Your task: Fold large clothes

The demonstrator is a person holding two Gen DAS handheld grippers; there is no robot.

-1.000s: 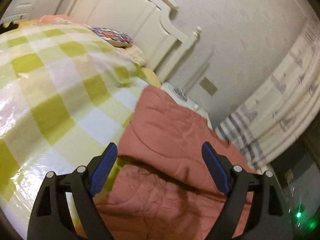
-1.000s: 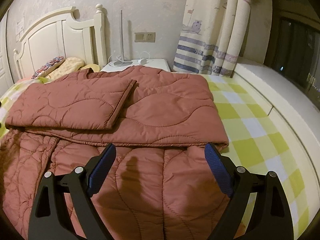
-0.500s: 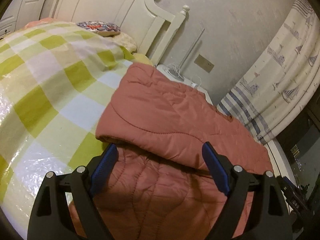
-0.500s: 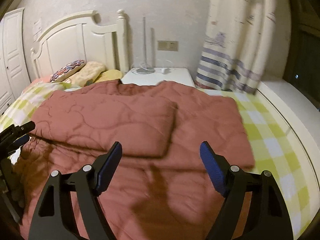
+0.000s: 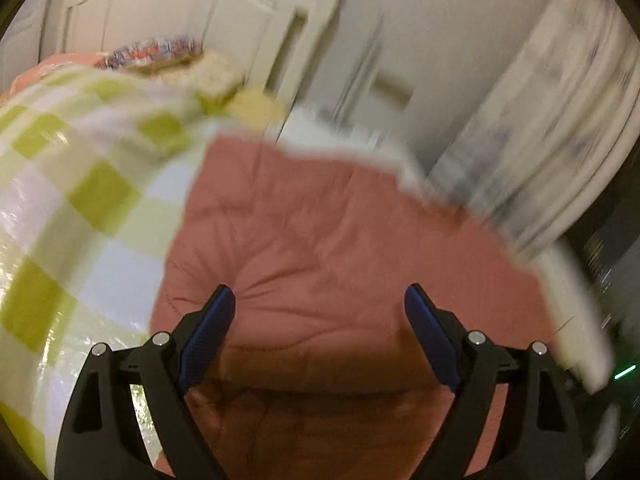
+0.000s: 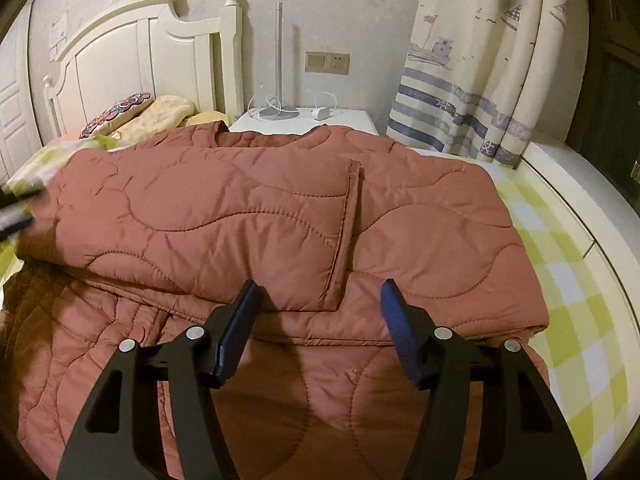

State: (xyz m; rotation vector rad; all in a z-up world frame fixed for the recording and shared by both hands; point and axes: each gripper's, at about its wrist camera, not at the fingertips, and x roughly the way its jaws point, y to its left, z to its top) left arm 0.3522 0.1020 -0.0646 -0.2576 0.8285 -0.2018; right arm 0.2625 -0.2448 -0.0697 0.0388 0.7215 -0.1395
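Observation:
A large rust-red quilted jacket lies spread on the bed, its sleeves folded in over the body; one folded sleeve's cuff edge runs down the middle. My right gripper is open and empty, just above the jacket near that cuff. In the blurred left wrist view the jacket fills the centre. My left gripper is open and empty, over the jacket's left side.
The bed has a yellow-green checked sheet, also in the left wrist view. Pillows lie by the white headboard. A white nightstand with a lamp base stands behind. A striped curtain hangs at the right.
Both grippers have moved in closer over the jacket. The right jaws have narrowed somewhat. The left view has swung and is now motion-blurred.

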